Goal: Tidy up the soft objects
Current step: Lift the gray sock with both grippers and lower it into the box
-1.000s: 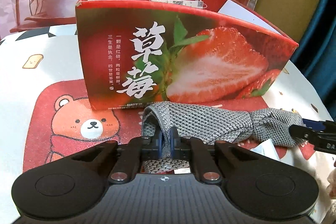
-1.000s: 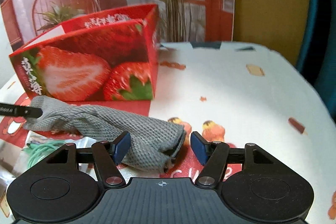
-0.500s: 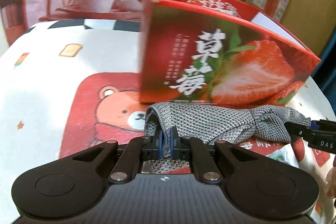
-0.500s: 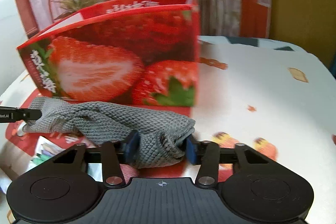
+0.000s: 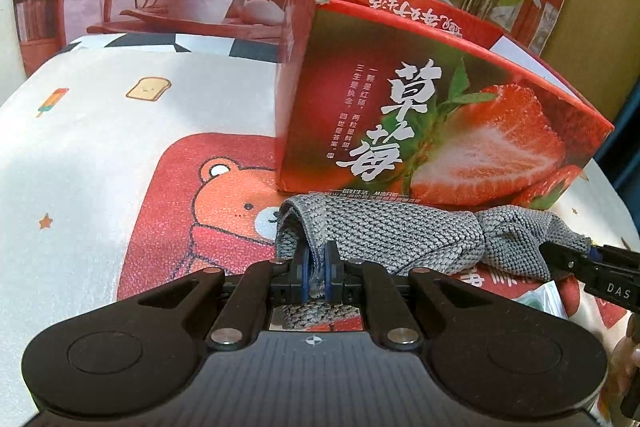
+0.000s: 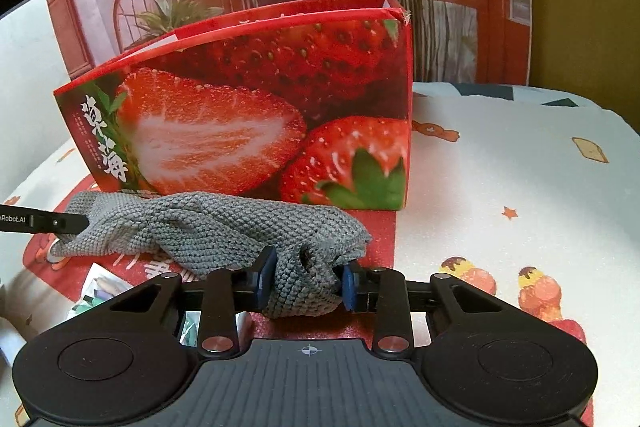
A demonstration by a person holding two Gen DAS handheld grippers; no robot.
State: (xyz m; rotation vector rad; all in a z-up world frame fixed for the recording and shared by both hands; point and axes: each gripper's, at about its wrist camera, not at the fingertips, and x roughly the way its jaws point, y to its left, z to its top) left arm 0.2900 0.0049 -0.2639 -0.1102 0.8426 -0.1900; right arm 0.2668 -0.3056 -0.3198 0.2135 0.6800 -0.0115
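Cloth (image 5: 400,235) before box (image 5: 440,131)

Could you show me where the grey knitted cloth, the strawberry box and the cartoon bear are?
grey knitted cloth (image 6: 224,227): right wrist view, middle of its bunched span.
strawberry box (image 5: 436,131): left wrist view, printed front wall.
cartoon bear (image 5: 236,199): left wrist view, its face on the tablecloth.

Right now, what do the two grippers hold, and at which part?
Both hold the grey knitted cloth: left gripper clamps one end, right gripper is closing on the other, bunched end.

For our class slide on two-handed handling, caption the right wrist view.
Right gripper closing on one bunched end of a grey knitted cloth lying before a red strawberry-printed cardboard box.
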